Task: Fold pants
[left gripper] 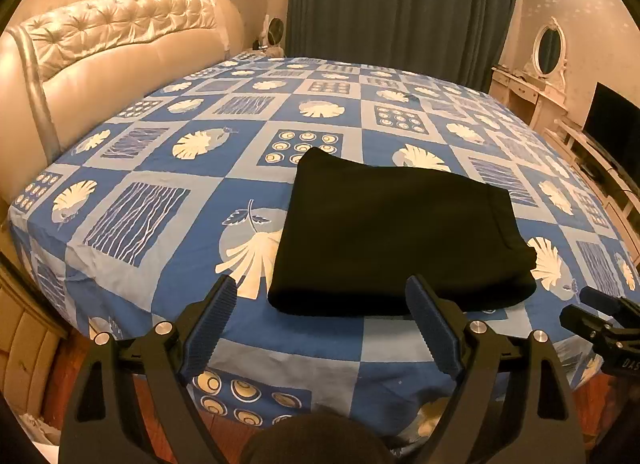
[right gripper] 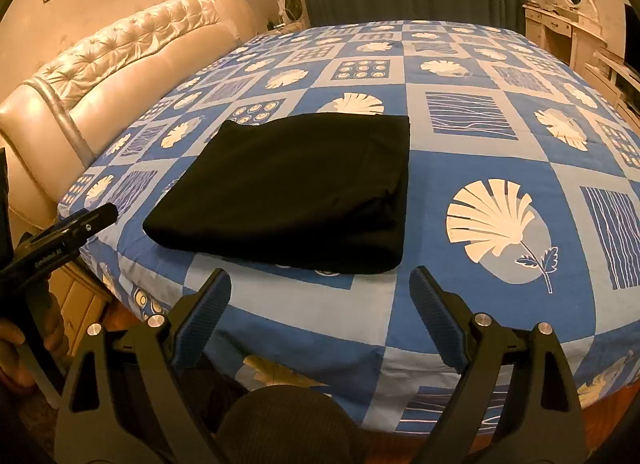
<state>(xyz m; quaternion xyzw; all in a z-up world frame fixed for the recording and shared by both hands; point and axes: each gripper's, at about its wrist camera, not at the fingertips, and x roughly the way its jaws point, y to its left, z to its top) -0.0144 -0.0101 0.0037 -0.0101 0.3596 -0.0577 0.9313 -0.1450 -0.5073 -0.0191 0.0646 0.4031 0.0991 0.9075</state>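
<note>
Black pants [left gripper: 396,236] lie folded into a flat rectangle on the blue patterned bed sheet [left gripper: 168,168], near the bed's front edge. They also show in the right wrist view [right gripper: 292,188]. My left gripper [left gripper: 320,296] is open and empty, hovering just short of the pants' near edge. My right gripper [right gripper: 320,288] is open and empty, also just in front of the pants. The right gripper shows at the right edge of the left wrist view [left gripper: 600,316]. The left gripper shows at the left edge of the right wrist view [right gripper: 72,228].
A padded cream headboard [left gripper: 100,60] stands to the left. Dark curtains [left gripper: 400,4] hang behind the bed. A white dressing table with an oval mirror [left gripper: 548,48] and a TV [left gripper: 616,124] stand at the right. Wooden floor shows below the bed edge.
</note>
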